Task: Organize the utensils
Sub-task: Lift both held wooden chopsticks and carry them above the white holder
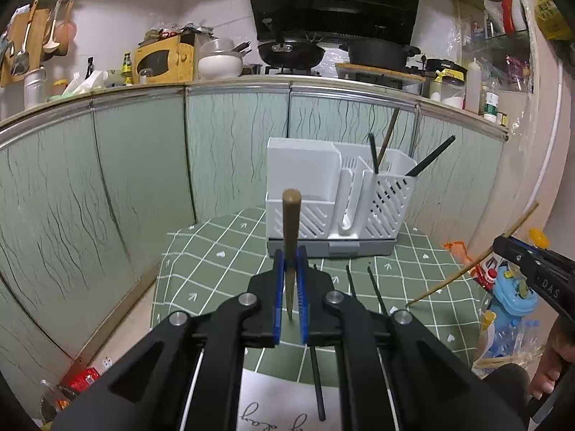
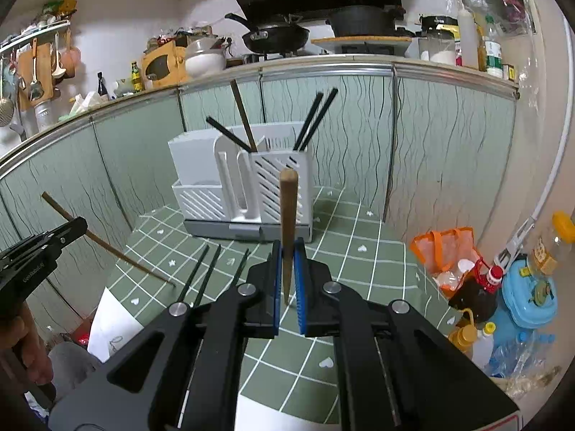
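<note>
1. The left claw [image 1: 290, 280] pinches a wooden chopstick [image 1: 290, 230] between its blue pads, the stick standing nearly upright.
2. The right claw [image 2: 287, 273] likewise clamps a second wooden chopstick [image 2: 287, 222], blunt end up.
3. Black chopsticks [image 2: 205, 280] lie loose on the green checked bench [image 2: 359, 269], in front of the white utensil rack [image 2: 244, 183].
4. The rack stands at the bench's far edge, against the cabinet doors.
5. Its slotted right-hand compartment holds black chopsticks [image 2: 316, 122] and one brown stick [image 2: 242, 115], all leaning.
</note>
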`<move>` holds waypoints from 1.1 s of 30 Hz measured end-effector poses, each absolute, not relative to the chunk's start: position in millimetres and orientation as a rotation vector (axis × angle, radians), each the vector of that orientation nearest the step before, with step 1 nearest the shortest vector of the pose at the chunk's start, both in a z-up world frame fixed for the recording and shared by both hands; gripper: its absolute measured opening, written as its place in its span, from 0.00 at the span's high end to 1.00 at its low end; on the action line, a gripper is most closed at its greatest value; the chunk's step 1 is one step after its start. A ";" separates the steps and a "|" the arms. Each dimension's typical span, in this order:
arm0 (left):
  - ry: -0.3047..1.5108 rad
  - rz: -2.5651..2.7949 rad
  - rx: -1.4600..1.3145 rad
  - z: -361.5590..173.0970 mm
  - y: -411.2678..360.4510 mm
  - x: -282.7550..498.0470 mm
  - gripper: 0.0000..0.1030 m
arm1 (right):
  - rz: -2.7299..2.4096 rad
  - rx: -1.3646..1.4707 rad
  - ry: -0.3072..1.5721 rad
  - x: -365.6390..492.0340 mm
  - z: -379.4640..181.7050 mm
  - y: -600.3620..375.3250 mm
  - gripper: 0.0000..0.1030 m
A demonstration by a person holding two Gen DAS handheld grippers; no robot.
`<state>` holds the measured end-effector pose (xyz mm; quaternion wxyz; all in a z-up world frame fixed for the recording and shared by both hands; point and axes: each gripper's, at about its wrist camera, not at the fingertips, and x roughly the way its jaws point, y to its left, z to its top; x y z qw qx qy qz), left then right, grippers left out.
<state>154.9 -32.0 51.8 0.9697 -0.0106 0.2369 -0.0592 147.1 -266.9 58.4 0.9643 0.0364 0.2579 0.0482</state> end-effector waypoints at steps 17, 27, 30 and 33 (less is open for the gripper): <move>0.471 -0.332 0.027 103.0 -43.5 181.6 0.92 | 0.151 0.036 0.493 168.8 111.0 -282.1 0.94; 0.472 -0.463 0.058 129.6 -70.1 211.0 0.92 | 0.236 0.038 0.480 195.3 152.8 -296.3 0.94; 0.456 -0.489 0.064 140.7 -79.1 219.3 0.92 | 0.246 0.040 0.476 204.4 165.9 -300.7 0.94; 0.433 -0.518 0.077 152.9 -87.4 226.0 0.92 | 0.268 0.043 0.466 215.8 180.6 -304.6 0.94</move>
